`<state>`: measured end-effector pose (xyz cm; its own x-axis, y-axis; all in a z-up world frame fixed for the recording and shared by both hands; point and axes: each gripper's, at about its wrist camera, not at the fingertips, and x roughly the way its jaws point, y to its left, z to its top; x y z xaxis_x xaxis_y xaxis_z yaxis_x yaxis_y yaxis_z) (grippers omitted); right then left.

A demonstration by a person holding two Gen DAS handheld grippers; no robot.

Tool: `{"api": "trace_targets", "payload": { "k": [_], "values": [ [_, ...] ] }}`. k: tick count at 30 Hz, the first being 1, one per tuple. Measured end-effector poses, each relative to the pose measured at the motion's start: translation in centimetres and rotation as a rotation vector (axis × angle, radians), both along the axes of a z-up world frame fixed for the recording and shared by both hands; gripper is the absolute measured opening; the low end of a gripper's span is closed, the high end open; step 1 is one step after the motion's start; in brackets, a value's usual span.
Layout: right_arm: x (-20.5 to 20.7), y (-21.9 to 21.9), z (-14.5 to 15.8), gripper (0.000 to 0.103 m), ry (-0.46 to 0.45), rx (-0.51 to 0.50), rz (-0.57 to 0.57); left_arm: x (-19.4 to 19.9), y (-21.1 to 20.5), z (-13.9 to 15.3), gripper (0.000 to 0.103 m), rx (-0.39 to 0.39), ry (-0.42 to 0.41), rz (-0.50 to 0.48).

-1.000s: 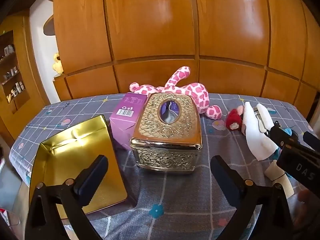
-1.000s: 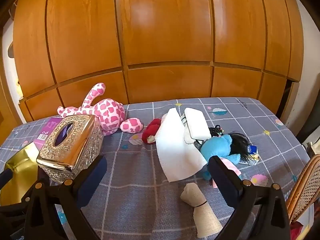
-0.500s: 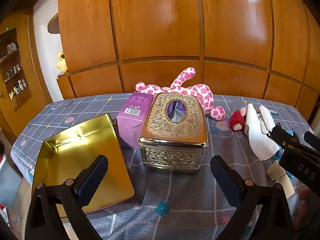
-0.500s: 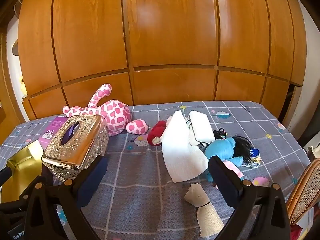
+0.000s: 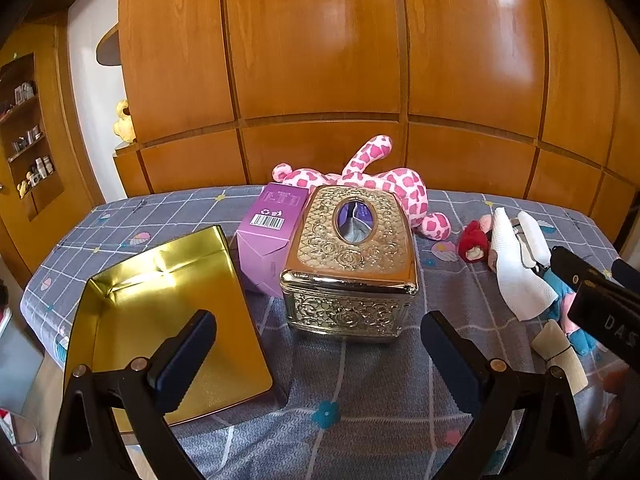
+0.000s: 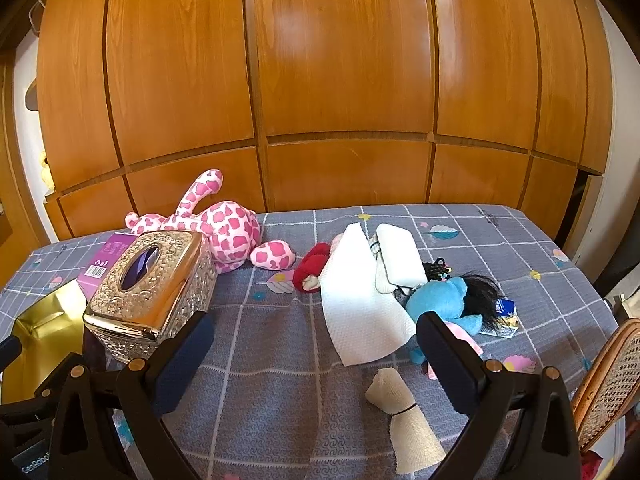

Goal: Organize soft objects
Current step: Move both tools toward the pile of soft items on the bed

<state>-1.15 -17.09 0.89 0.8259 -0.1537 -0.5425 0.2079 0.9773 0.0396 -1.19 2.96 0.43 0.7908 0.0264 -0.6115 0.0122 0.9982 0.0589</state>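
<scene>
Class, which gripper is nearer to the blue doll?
Right. The right gripper hangs beside the blue doll, one finger overlapping it; the left gripper faces the tissue box, farther off.

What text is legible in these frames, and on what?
"DAS": on the right gripper's black body, cut off by the frame edge.
"GenRobo": on the left gripper's black body, cut off.
Purple cardboard box: barcode and print, too small to read.
Small blue tag beside the blue plush doll: unreadable.

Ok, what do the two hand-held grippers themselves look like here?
Both match: the left hand-held gripper and the right hand-held gripper have black angular frames, silver rivets at the joints and dark navy finger pads. The right one's body bears white letters "DAS" in the left view.
</scene>
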Motion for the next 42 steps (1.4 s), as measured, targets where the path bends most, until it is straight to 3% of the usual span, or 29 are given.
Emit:
{"api": "trace_targets", "payload": {
  "k": [21,30,42],
  "values": [
    [-1.2,-5.6,0.2,0.103,0.008,-0.008,-0.124,-0.3,-1.2,0.2,0.102,0.034,-0.019,-0.047],
    [-1.9,-8.8,0.0,0.103,0.012,-0.005,-0.193,-0.3,-2.3,0.2,0.103,0.015,-0.016,-0.12],
    [-2.7,-11.8,-0.1,0.103,0.014,0.005,-0.254,-0.3,-5.2,0.0,0.103,0.061,0.013,-0.221]
  ]
}}
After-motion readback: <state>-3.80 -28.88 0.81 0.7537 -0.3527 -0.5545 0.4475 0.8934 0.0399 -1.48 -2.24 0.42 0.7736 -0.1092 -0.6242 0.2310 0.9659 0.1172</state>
